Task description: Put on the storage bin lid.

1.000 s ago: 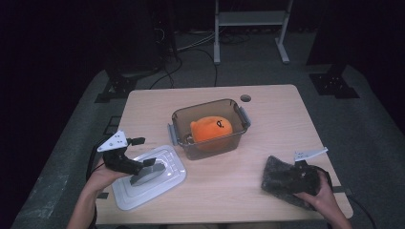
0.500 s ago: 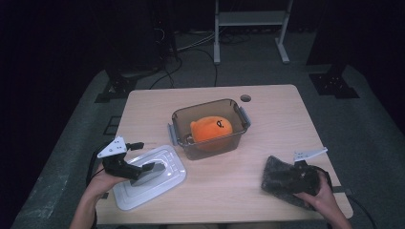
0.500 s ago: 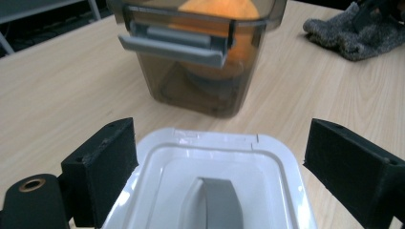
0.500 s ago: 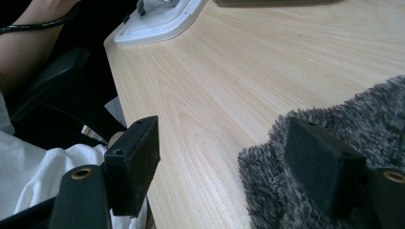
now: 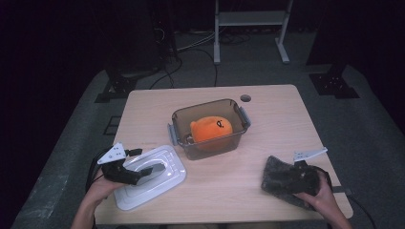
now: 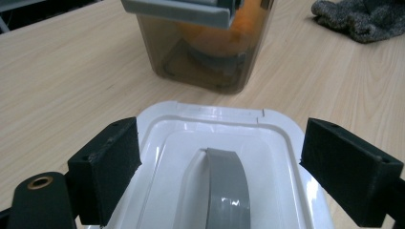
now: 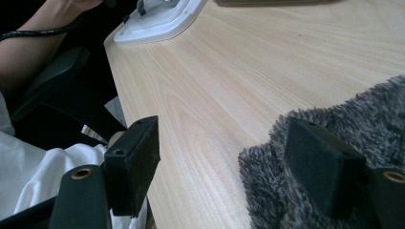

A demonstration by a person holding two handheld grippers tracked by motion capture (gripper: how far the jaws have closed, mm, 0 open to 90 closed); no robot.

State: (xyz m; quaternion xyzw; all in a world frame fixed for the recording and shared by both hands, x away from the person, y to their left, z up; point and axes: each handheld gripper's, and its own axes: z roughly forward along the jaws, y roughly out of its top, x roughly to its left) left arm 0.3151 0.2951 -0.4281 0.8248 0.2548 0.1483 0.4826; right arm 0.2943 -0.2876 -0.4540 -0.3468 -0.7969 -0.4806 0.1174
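L gripper (image 5: 143, 172) sits over the white lid (image 5: 165, 179) at the near-left of the table (image 5: 277, 119) — jaws spread wide, one each side of the lid's grey handle strip (image 6: 224, 186), nothing clamped between them. In the left gripper view the pads (image 6: 107, 167) look to hover just above the lid's top, tho contact can't be told for sure. Lid lies flat, upside facing up, near the table's front-left corner, apart from the clear brown container (image 5: 210, 128) in mid-table, which holds an orange plush toy (image 5: 211, 128). R gripper (image 5: 286, 180) is at the near-right, over a grey fuzzy cloth (image 5: 277, 179) — jaws also released, one pad (image 7: 320, 162) resting on the cloth's edge, the other (image 7: 133, 162) out past the table's near edge.
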